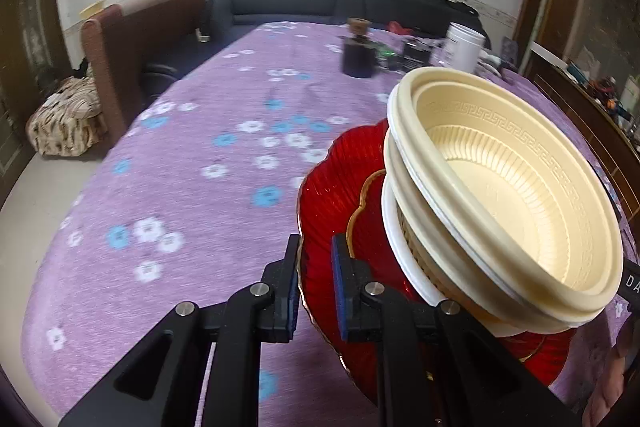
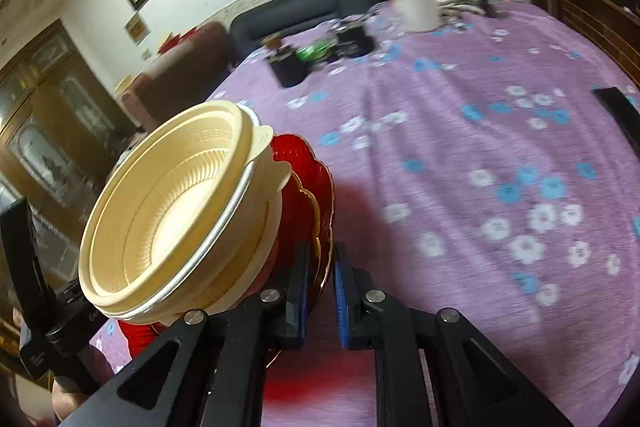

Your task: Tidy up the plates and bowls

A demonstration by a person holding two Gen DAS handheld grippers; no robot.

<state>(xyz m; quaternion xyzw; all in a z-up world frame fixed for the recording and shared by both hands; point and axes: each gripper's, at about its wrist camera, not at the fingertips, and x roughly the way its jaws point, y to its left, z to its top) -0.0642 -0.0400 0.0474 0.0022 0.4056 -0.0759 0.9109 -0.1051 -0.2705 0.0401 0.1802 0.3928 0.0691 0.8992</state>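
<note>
A stack of red scalloped plates (image 1: 336, 187) with gold rims carries a nested stack of cream plastic bowls (image 1: 508, 187). My left gripper (image 1: 315, 267) is shut on the left rim of the red plates. My right gripper (image 2: 322, 271) is shut on the opposite rim of the red plates (image 2: 308, 187). The whole stack is held tilted above the purple flowered tablecloth (image 1: 192, 155). The cream bowls (image 2: 168, 211) lean to the left in the right wrist view. The other hand-held gripper's body shows at the left edge (image 2: 36, 307).
At the far end of the table stand a white jar (image 1: 462, 47), a dark cup (image 1: 358, 61) and small clutter. The white jar (image 2: 414, 3) also shows in the right wrist view. A dark flat object (image 2: 620, 111) lies at the table's right edge. A sofa and chairs stand behind.
</note>
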